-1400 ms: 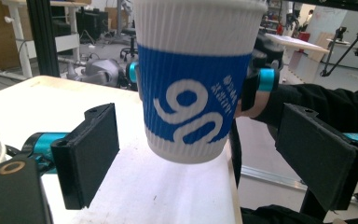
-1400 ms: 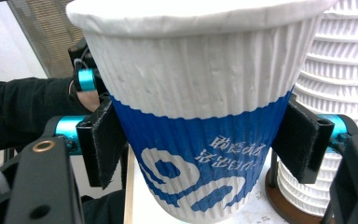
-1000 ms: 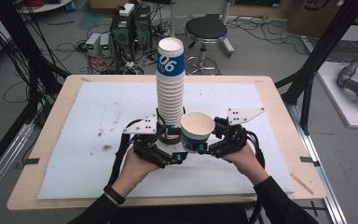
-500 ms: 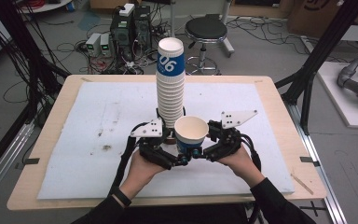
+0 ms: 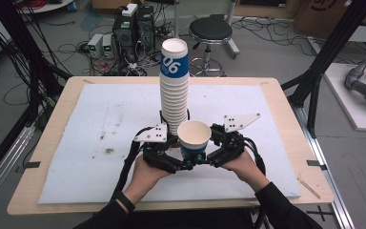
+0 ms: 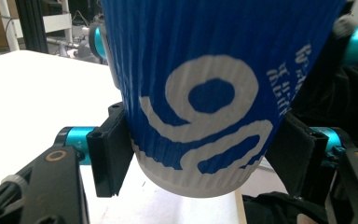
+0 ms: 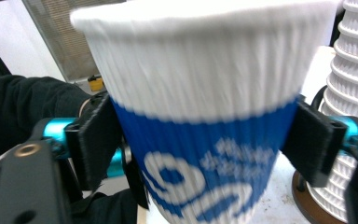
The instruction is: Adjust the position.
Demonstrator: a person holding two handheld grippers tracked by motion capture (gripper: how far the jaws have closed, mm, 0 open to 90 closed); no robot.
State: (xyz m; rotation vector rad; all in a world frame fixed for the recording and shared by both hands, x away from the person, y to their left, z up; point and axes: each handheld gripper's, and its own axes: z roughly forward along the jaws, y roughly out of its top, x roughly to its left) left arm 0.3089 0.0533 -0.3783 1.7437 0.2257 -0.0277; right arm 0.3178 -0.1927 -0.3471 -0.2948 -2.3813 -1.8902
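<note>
Handoff happening near the front edge: left gripper (image 5: 187, 165) jaws just clamped onto the cup (image 5: 193, 138), right gripper (image 5: 204, 161) jaws just opened and let go. Cup's w/ the left now imo.

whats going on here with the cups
A person holds a two-jaw gripper in each hand over a white mat on a table. Between them is a single blue and white paper cup, upright, just in front of a tall stack of cups. The left gripper has just closed its jaws on the lower part of the cup. The right gripper has its jaws on either side of it and has just been opening, so the cup seems to be passing to the left.
</note>
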